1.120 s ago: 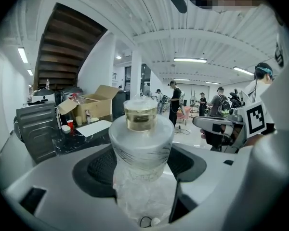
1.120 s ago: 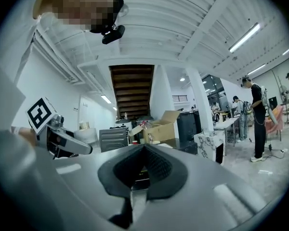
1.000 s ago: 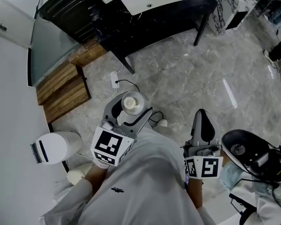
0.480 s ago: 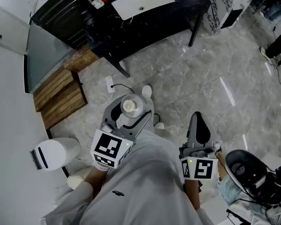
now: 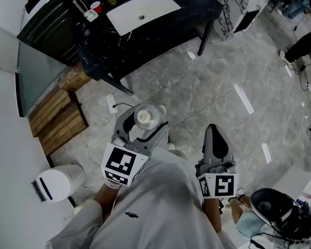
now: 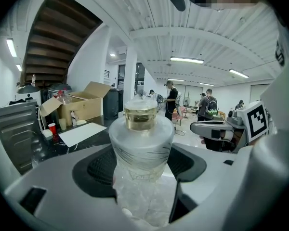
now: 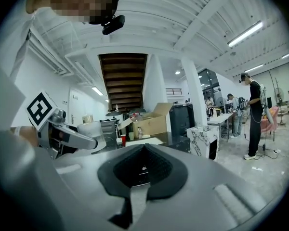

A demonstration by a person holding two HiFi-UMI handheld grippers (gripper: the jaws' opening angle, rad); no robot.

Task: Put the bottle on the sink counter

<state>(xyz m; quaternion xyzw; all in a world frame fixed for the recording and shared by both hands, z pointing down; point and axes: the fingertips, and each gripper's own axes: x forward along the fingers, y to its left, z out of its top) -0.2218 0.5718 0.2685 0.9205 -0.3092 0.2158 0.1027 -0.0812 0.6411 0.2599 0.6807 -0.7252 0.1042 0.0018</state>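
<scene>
A clear plastic bottle (image 5: pixel 145 116) with a pale gold cap (image 6: pixel 140 115) stands upright between the jaws of my left gripper (image 5: pixel 143 122), which is shut on it at chest height above the floor. In the left gripper view the bottle (image 6: pixel 140 167) fills the middle. My right gripper (image 5: pixel 217 141) is held to the right of it, jaws shut with nothing between them (image 7: pixel 142 170). The black sink counter (image 5: pixel 155 27) with its white basin (image 5: pixel 143 10) stands farther ahead, at the top of the head view.
A dark rack (image 5: pixel 49 25) and a cardboard box (image 6: pixel 74 105) sit at the counter's left end, by a red cup (image 5: pixel 96 7). Wooden pallets (image 5: pixel 54 115) and a white bin (image 5: pixel 54 183) lie to the left. A marble-patterned cabinet (image 5: pixel 238 4) stands right of the counter. People stand far off (image 7: pixel 253 114).
The view has shifted forward across the floor: the counter and sink now sit lower-left in the frame and closer. Both grippers keep their pose, the left still holding the bottle.
</scene>
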